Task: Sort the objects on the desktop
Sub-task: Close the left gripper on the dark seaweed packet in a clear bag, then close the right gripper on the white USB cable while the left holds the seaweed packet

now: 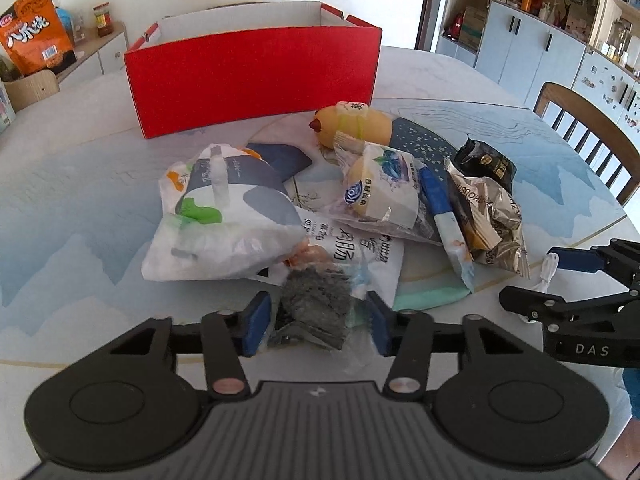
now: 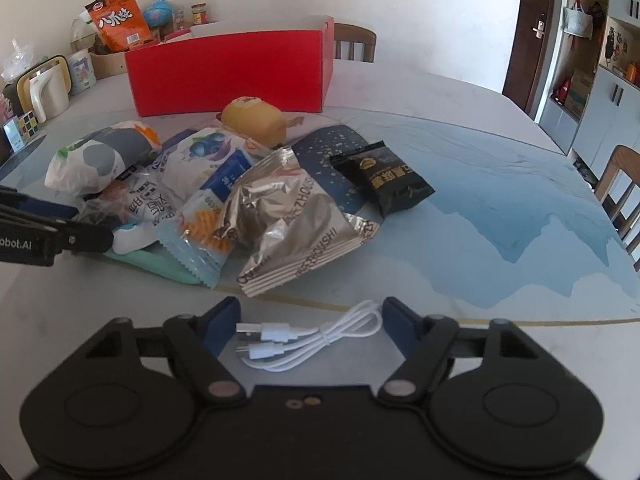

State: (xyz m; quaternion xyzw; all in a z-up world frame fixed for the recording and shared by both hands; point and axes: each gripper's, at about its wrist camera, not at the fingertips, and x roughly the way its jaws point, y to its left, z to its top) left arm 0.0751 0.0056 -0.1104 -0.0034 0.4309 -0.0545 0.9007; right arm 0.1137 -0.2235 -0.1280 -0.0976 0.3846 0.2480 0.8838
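We see the left tongs [image 1: 318,322] narrowed around a clear packet with a grey scouring pad [image 1: 312,312] at the near edge of the snack pile; both blue pads seem to press the wrapper, though the crumpled plastic blurs the contact. The right tongs [image 2: 310,326] stand half wide around a coiled white cable [image 2: 304,340] lying on the worktop [image 2: 460,240], pads not touching it. Beyond the pile, comprising a silver packet [image 2: 296,224] and a black packet [image 2: 390,178], we note the open red box [image 1: 252,80].
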